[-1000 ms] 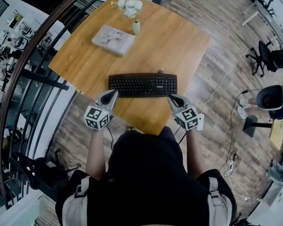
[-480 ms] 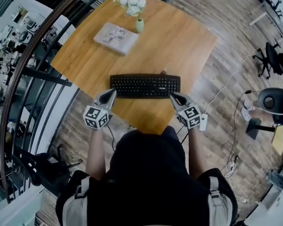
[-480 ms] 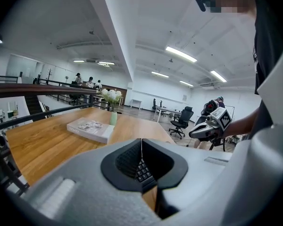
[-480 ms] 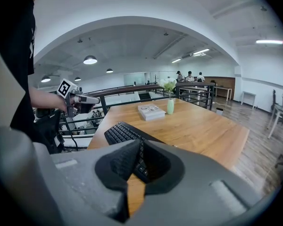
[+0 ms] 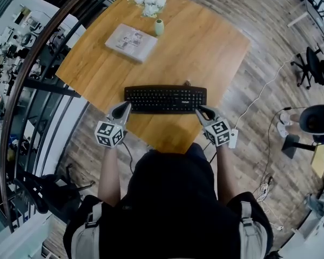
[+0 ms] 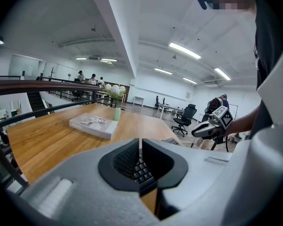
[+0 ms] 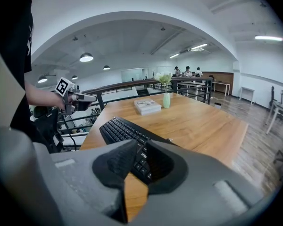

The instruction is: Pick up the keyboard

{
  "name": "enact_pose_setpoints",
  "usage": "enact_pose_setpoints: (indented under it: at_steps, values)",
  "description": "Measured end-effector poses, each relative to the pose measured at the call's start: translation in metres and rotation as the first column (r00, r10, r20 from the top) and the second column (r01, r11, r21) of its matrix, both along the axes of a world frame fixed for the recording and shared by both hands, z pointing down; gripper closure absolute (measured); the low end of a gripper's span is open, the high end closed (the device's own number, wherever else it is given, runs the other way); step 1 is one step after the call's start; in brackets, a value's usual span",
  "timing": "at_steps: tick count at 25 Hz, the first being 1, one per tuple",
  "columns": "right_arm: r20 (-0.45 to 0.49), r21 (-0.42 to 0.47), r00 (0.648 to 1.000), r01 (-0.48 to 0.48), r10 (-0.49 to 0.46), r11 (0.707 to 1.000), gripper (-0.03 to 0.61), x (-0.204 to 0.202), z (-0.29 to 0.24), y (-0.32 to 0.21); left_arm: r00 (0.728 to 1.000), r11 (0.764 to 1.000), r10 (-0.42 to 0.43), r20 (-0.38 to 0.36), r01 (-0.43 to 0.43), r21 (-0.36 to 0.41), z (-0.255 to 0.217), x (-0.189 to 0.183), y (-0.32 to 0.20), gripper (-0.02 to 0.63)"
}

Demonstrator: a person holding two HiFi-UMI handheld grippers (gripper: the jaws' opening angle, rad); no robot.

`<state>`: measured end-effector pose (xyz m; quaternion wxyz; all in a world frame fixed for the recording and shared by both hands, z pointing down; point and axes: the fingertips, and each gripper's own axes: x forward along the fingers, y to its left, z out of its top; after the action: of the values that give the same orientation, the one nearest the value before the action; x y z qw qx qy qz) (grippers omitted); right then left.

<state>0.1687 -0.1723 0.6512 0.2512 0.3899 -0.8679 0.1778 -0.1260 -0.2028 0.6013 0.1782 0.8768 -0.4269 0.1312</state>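
A black keyboard [image 5: 165, 99] lies flat on the wooden table [image 5: 205, 47], close to its near edge. My left gripper [image 5: 127, 107] is at the keyboard's near left corner with its jaws shut and nothing between them; in the left gripper view its tips [image 6: 140, 142] meet just over the keys [image 6: 140, 169]. My right gripper [image 5: 201, 110] is at the near right corner. Its jaws [image 7: 142, 147] are opening, with a narrow gap over the keyboard's end [image 7: 120, 128], and the pads do not press on it.
A book [image 5: 130, 42] and a small green vase of white flowers [image 5: 158, 28] sit at the table's far side. A curved railing [image 5: 43, 63] runs along the left. Cables [image 5: 259, 90] and office chairs [image 5: 313, 63] are on the wooden floor to the right.
Both grippers have eased slightly down and in toward the keyboard's near corners. The keyboard has not moved.
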Motion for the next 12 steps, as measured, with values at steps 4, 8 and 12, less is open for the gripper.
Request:
enact_pose_setpoints:
  at_steps: [4, 8, 12]
  values:
    - [-0.011, -0.017, 1.0, -0.007, 0.006, 1.0, 0.491, 0.007, 0.01, -0.008, 1.0, 1.0, 0.0, 0.003, 0.0, -0.019, 0.009, 0.001, -0.006, 0.598]
    - [-0.014, -0.053, 1.0, -0.002, 0.001, 0.999, 0.488, 0.014, 0.019, -0.012, 1.0, 1.0, -0.001, 0.01, 0.001, -0.026, 0.012, 0.005, -0.012, 0.598]
    - [-0.033, -0.081, 0.999, 0.017, -0.02, 0.997, 0.488, 0.017, 0.029, -0.013, 1.0, 0.999, -0.001, 0.02, 0.002, -0.035, 0.015, 0.006, -0.016, 0.598]
